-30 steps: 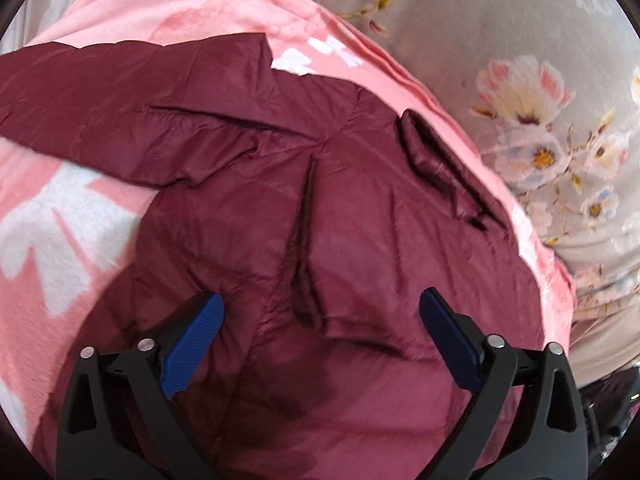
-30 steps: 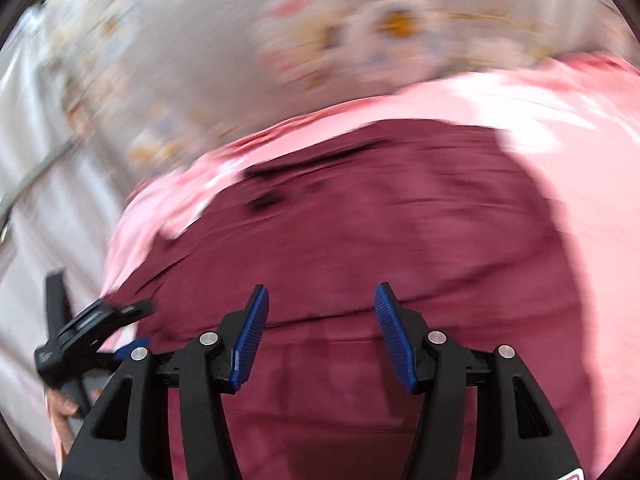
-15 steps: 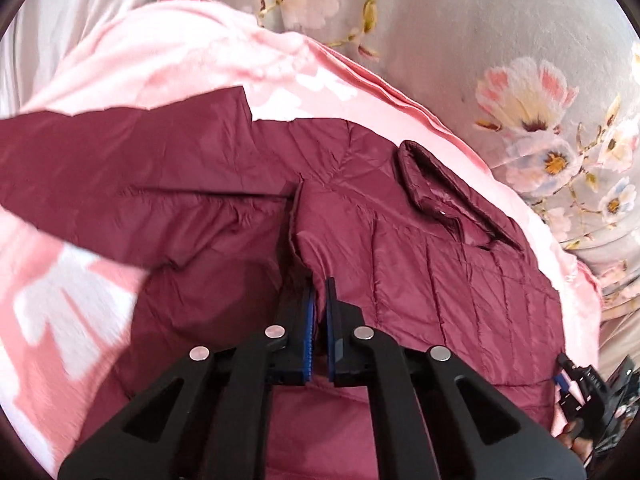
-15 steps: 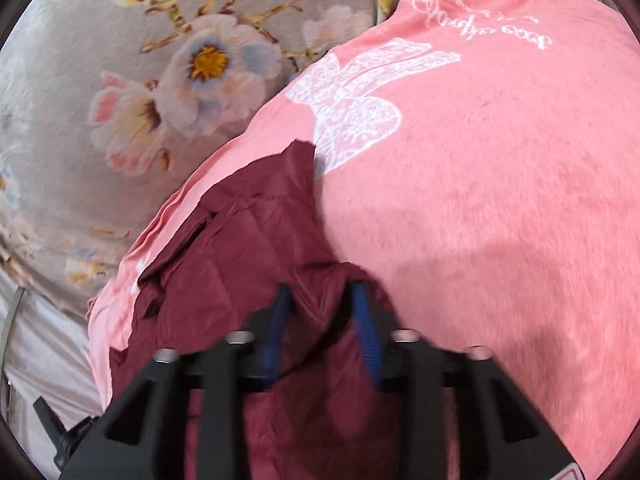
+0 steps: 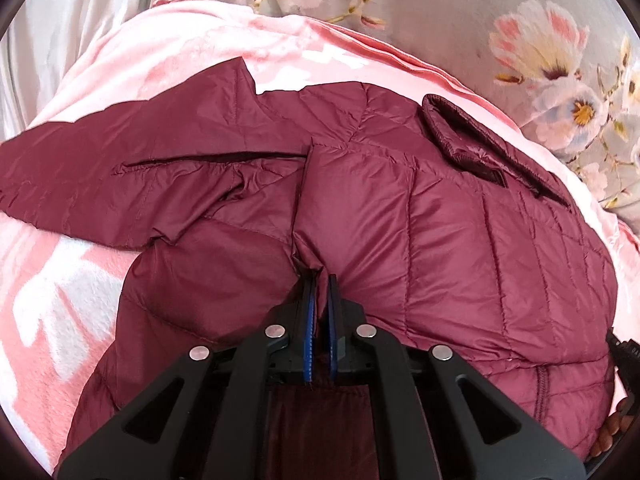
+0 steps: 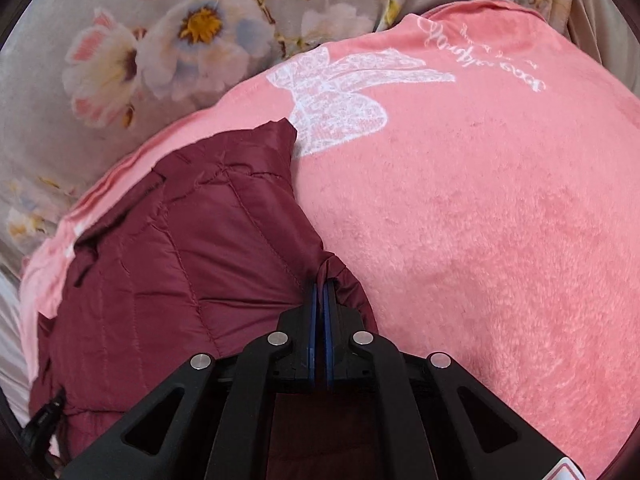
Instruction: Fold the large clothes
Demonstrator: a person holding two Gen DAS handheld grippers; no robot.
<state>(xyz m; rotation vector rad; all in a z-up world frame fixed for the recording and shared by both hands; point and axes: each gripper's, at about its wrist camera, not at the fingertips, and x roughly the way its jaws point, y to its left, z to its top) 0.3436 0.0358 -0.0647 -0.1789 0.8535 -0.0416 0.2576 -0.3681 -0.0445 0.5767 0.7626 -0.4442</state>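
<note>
Maroon quilted puffer jacket (image 5: 440, 240) lies spread on a pink fleece blanket (image 6: 480, 240) w/ a white bow print, over a grey floral bedsheet (image 6: 60, 128) on a bed. One sleeve (image 5: 120, 168) stretches out to the left in the left wrist view; the collar (image 5: 460, 136) sits toward the far edge.

Left gripper (image 5: 319, 280): jaws pinched nearly together on a raised ridge of jacket fabric near the middle of the body, approx. where the sleeve joins. Right gripper (image 6: 320, 284): jaws likewise clamped tight on a small bunch of fabric at the jacket's edge, right beside the bare blanket.

Risks from here, as a judgement:
- Shell fabric looks slick and puffy. Each gripper holds only a thin pinch, so a fast lift could let the fabric slide out, esp. under the weight of the whole jacket.
- Left pinch may hold only the top layer; lifting could then separate layers and leave the back behind, giving a crooked fold.
- Loose sleeve could drag or bunch under the body during a fold.
- Right pinch sits close to the fleece; can't tell if any blanket pile is caught too. If so, the blanket would pull up w/ the jacket.
- Uneven lifting between hands would skew the fold line.
</note>
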